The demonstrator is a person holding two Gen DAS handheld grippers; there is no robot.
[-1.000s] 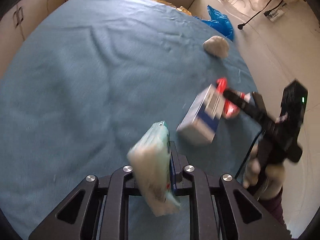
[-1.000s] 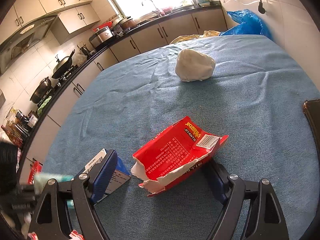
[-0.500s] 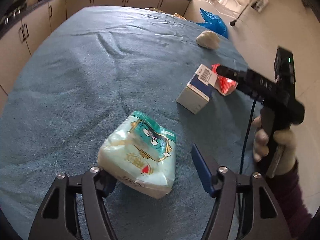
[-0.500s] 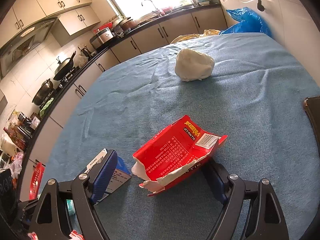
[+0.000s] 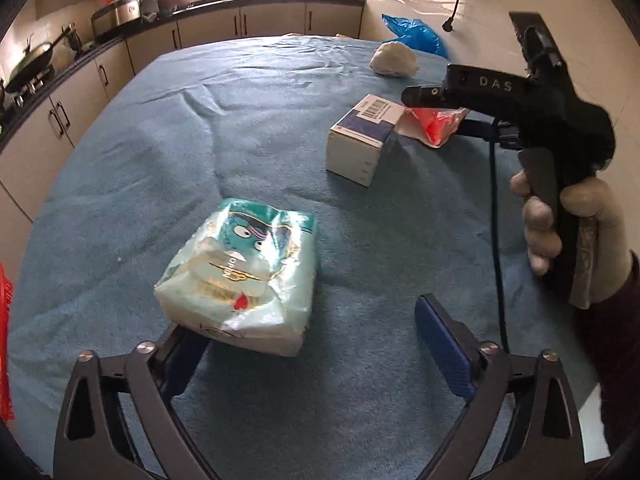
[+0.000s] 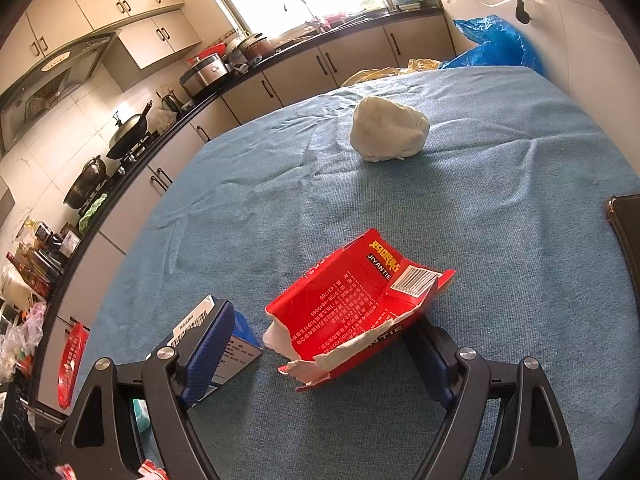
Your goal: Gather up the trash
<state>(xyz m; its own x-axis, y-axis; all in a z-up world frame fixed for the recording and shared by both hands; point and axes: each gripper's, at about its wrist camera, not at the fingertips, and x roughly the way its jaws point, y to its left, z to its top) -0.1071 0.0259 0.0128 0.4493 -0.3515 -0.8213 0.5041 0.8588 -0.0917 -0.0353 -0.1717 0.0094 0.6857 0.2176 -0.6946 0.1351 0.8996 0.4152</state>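
Four pieces lie gathered near one bench (image 5: 248,92) edge. Left gripper (image 5: 316,340) just spread, freeing the tissue pack (image 5: 240,276); right gripper (image 6: 316,344) spread around the red carton (image 6: 356,308), apparently untouched.

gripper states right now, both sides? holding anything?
Left gripper: open, jaws just opened; tissue pack lies on the blue cloth, not gripped.
Right gripper: open, torn red carton between its fingers, not clamped.

Teal tissue pack (image 5: 240,276), blue-white box (image 5: 360,136), torn red carton (image 6: 360,304) lie on cloth
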